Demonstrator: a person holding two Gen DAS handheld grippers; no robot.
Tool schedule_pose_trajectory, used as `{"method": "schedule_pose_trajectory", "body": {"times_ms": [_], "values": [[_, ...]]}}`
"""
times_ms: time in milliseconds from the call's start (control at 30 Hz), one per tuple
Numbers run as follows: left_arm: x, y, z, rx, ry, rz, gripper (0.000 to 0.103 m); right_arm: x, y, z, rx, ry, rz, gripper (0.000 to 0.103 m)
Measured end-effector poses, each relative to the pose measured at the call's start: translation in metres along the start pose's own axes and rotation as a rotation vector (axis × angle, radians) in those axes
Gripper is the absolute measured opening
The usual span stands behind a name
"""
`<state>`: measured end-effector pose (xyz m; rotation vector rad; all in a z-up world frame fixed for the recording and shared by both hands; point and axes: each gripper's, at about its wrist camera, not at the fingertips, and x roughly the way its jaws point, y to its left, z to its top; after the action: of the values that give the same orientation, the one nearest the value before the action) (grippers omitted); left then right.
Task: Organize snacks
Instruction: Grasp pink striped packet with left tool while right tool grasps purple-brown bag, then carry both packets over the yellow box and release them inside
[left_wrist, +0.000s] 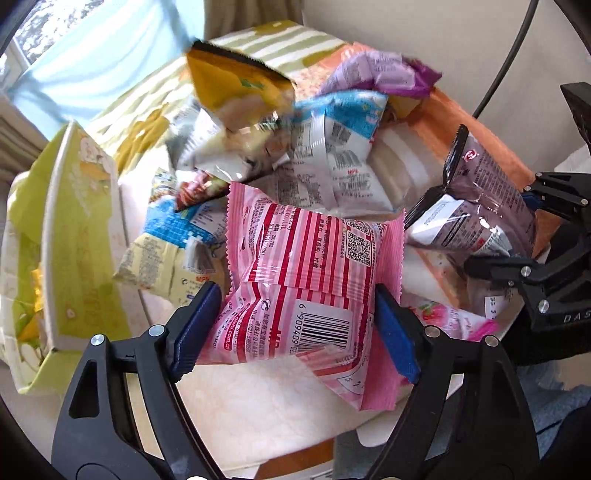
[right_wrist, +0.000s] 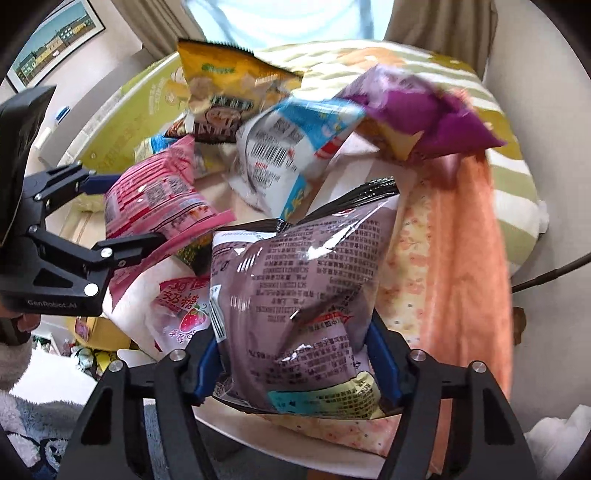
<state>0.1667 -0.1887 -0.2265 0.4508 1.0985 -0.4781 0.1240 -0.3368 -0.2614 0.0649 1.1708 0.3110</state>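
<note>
My left gripper (left_wrist: 295, 314) is shut on a pink striped snack packet (left_wrist: 310, 258), its blue pads (left_wrist: 199, 317) pressing both sides. In the right wrist view the same packet (right_wrist: 155, 199) hangs in that gripper (right_wrist: 129, 214) at the left. My right gripper (right_wrist: 295, 354) is shut on a mauve snack bag (right_wrist: 295, 280) with a black sealed top. The left wrist view shows this bag (left_wrist: 476, 199) at the right, held by the right gripper (left_wrist: 517, 229). Behind both lies a heap of loose snacks: a yellow bag (right_wrist: 229, 81), a blue-and-white packet (right_wrist: 288, 147) and a purple packet (right_wrist: 417, 107).
A green cardboard box (left_wrist: 74, 240) stands open at the left of the heap. An orange towel (right_wrist: 469, 258) and a floral cloth (right_wrist: 410, 266) lie along the right. A strawberry candy pack (right_wrist: 184, 310) rests on white paper. A black cable (left_wrist: 506, 62) runs at the far right.
</note>
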Motion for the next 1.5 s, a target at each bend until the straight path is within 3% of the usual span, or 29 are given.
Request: {"method": "schedule_pose_trajectory", "body": {"times_ms": [333, 633, 800, 1033, 1167, 1367, 1500], "values": [[-0.07, 0.007, -0.007, -0.095, -0.132, 0.031, 0.08, -0.054, 0.015, -0.002, -0.022, -0.101, -0.043, 0.064], [-0.136, 0.043, -0.013, -0.215, -0.264, 0.107, 0.08, -0.093, 0.041, 0.04, -0.103, -0.206, -0.046, 0.064], [-0.156, 0.091, -0.019, -0.283, -0.308, 0.123, 0.08, -0.098, 0.069, 0.075, -0.125, -0.237, -0.035, 0.064], [-0.163, 0.183, -0.028, -0.365, -0.309, 0.178, 0.08, -0.079, 0.133, 0.14, -0.167, -0.27, 0.005, 0.064], [-0.153, 0.239, -0.028, -0.387, -0.281, 0.201, 0.08, -0.061, 0.173, 0.176, -0.187, -0.27, 0.027, 0.064], [-0.126, 0.311, -0.023, -0.4, -0.237, 0.165, 0.08, -0.026, 0.219, 0.221, -0.186, -0.252, 0.045, 0.064], [-0.097, 0.35, -0.018, -0.386, -0.184, 0.135, 0.08, -0.002, 0.24, 0.242, -0.153, -0.227, 0.01, 0.064]]}}
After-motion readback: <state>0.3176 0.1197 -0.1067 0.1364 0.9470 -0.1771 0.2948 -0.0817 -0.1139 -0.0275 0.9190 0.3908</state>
